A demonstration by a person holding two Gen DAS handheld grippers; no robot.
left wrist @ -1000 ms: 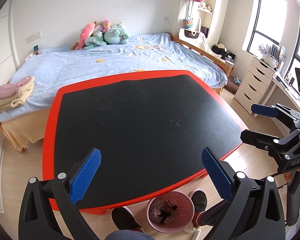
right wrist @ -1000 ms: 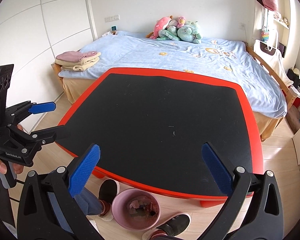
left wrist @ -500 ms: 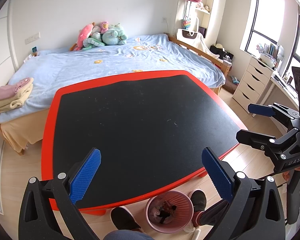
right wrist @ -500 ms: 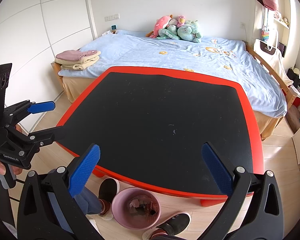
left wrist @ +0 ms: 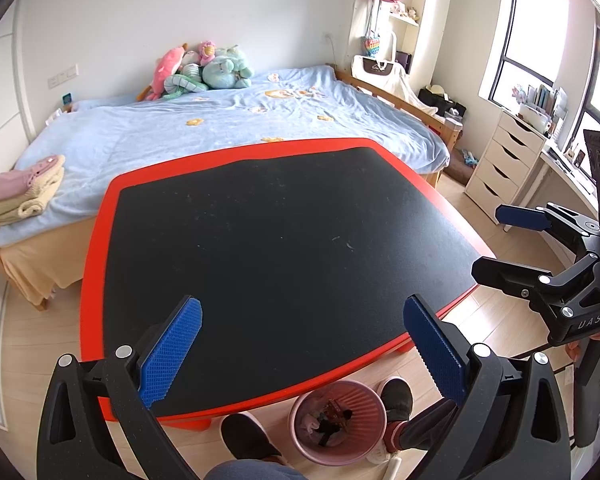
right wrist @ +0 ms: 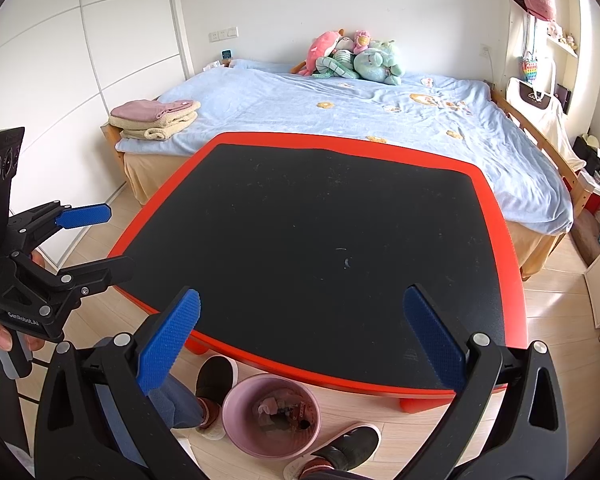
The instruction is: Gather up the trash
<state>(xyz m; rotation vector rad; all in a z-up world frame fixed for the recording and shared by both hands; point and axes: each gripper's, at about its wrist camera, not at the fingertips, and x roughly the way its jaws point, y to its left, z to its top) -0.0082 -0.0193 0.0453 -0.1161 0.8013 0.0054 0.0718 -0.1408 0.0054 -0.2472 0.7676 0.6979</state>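
**Inspector A:** Trash is seen only inside the round pink ribbed plastic waste bin, which stands on the pale wood floor below the near edge of the large red-rimmed table with the black mat top. Crumpled wrappers are visible within it. No loose piece can be made out on the mat; only faint specks are noted, too small to identify.

**Inspector B:** And the bearing from the jaws?

**Inspector A:** The bin lies below and behind both sets of fingertips, between the person's dark slippers. In the left wrist view it sits toward the right finger; in the right wrist view, toward the left finger. It is therefore judged to lie between the two hands, neither clearly nearer.

**Inspector B:** Pose and jaw state?

**Inspector A:** The left gripper and right gripper are held level above the near table edge, pointed toward the bed. Both are spread wide, blue pads apart, nothing grasped.
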